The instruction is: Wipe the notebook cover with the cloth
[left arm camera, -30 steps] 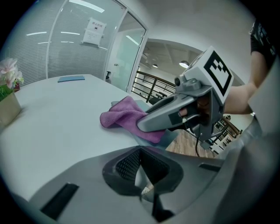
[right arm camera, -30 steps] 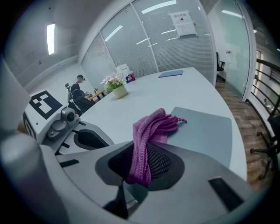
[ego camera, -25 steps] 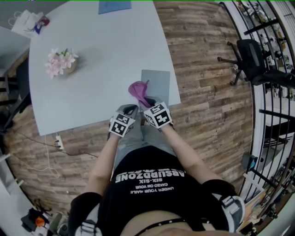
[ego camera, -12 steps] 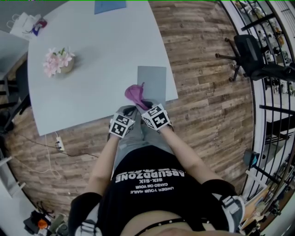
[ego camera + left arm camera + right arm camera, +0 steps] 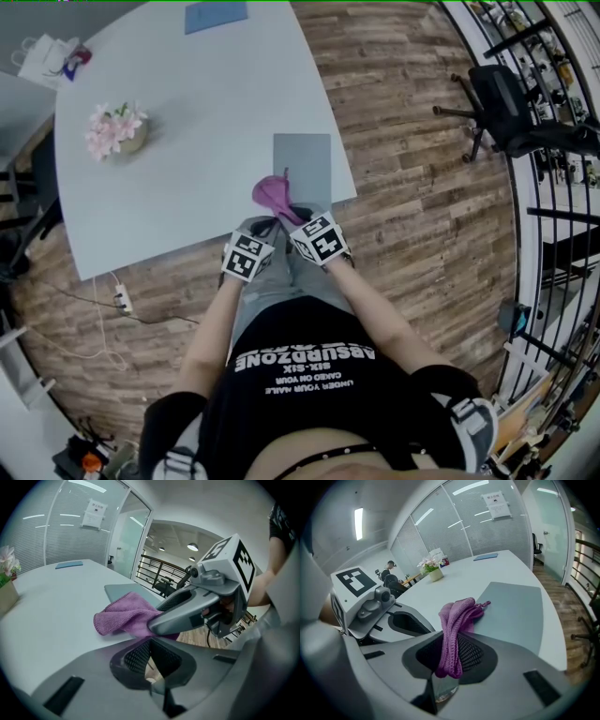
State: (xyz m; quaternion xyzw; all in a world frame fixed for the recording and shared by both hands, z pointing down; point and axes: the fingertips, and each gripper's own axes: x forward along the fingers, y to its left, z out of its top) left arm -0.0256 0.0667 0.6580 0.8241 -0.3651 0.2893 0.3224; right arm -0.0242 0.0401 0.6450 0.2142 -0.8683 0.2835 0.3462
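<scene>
A grey notebook [image 5: 305, 159] lies flat near the white table's near edge [image 5: 187, 246]. In the right gripper view the notebook [image 5: 513, 609] lies just ahead. A purple cloth [image 5: 273, 194] hangs bunched at the notebook's near left corner. My right gripper [image 5: 298, 217] is shut on it, and the cloth [image 5: 457, 618] runs down between the mesh pads of that gripper [image 5: 452, 644]. My left gripper [image 5: 264, 226] stays close beside it, over the table edge. Its jaws [image 5: 151, 644] are together with nothing in them. From there the cloth [image 5: 124, 615] shows under the right gripper's finger [image 5: 187, 611].
A pot of pink flowers [image 5: 117, 131] stands at the table's far left. A blue sheet [image 5: 216, 15] lies at the far edge. An office chair [image 5: 511, 103] and a railing stand on the wooden floor to the right. Bags [image 5: 47, 54] sit beyond the far left corner.
Both grippers and the cloth have drawn back a little toward the table's near edge. The cloth sits lower against the notebook's near left corner than before. The grip has not changed.
</scene>
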